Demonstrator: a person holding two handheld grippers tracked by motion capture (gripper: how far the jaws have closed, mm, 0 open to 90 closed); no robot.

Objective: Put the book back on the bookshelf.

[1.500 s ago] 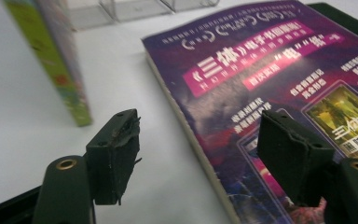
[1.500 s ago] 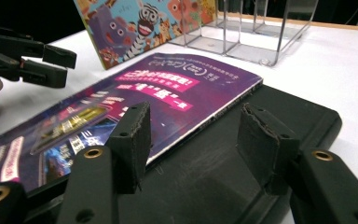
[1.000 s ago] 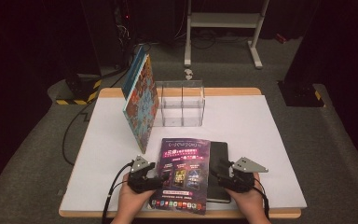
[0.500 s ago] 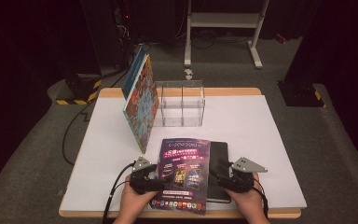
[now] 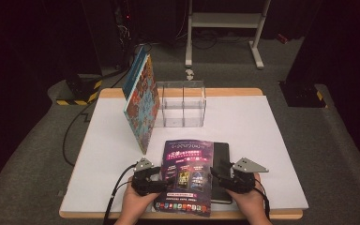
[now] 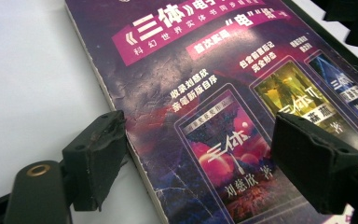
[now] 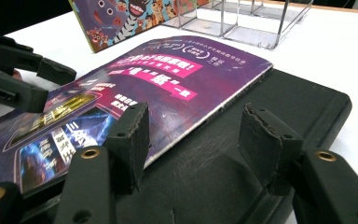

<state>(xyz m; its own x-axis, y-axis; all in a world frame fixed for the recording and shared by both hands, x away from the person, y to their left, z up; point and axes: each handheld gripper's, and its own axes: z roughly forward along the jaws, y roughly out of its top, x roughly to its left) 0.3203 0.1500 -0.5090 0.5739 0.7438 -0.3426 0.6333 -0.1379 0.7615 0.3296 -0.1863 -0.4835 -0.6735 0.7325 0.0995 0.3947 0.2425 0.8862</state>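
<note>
A purple paperback (image 5: 187, 176) lies face up near the table's front edge, overlapping a black book (image 5: 222, 152) under its right side. My left gripper (image 5: 161, 176) is open at the paperback's left edge. In the left gripper view (image 6: 200, 140) one jaw rests on the table by the spine and the other hovers over the cover (image 6: 205, 70). My right gripper (image 5: 216, 174) is open at the paperback's right edge. In the right gripper view (image 7: 198, 126) one jaw stands at the purple cover's (image 7: 177, 79) edge, the other over the black book (image 7: 284, 112).
A colourful picture book (image 5: 140, 103) stands tilted against a clear acrylic divider box (image 5: 182, 105) at the back of the white table (image 5: 262, 136). Cables trail off the table's left side. A dark floor and a white stand lie beyond.
</note>
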